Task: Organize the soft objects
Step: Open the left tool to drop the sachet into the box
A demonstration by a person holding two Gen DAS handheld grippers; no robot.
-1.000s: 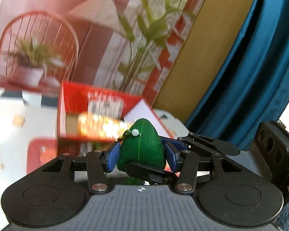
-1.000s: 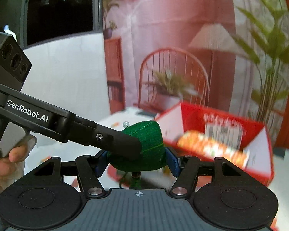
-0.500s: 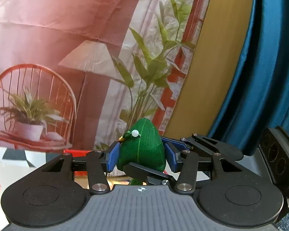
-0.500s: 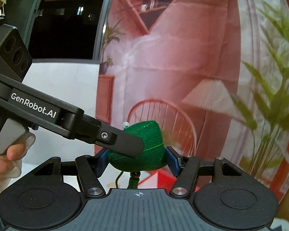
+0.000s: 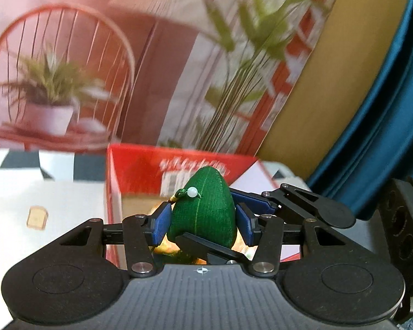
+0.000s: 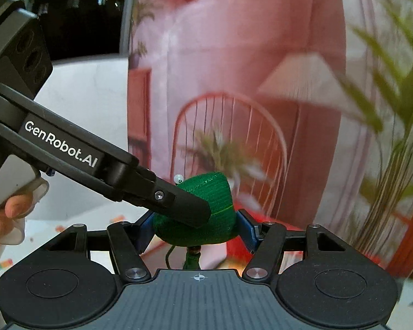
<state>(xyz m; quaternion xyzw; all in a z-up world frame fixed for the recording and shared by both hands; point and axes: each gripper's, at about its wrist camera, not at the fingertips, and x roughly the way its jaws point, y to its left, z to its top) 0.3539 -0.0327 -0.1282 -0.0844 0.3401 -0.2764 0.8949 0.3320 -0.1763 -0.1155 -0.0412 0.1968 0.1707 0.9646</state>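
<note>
A green stuffed pouch (image 5: 206, 206) with a white bead on a cord is held in the air by both grippers at once. My left gripper (image 5: 202, 221) is shut on its sides with the blue pads. My right gripper (image 6: 197, 227) is also shut on the pouch (image 6: 217, 192). The right gripper's fingers (image 5: 289, 200) cross in from the right in the left wrist view. The left gripper's finger (image 6: 179, 203) lies across the pouch in the right wrist view. A dark tassel (image 6: 192, 258) hangs below the pouch.
An open red cardboard box (image 5: 140, 170) with colourful contents stands just beyond and below the pouch on a white patterned tablecloth (image 5: 41, 206). A printed backdrop with a chair and plants hangs behind. A blue curtain (image 5: 385, 110) is at the right.
Both grippers, still shut on the pouch, tilted up to face the backdrop and have come back down. The red box is in the left view again, closer under the pouch.
</note>
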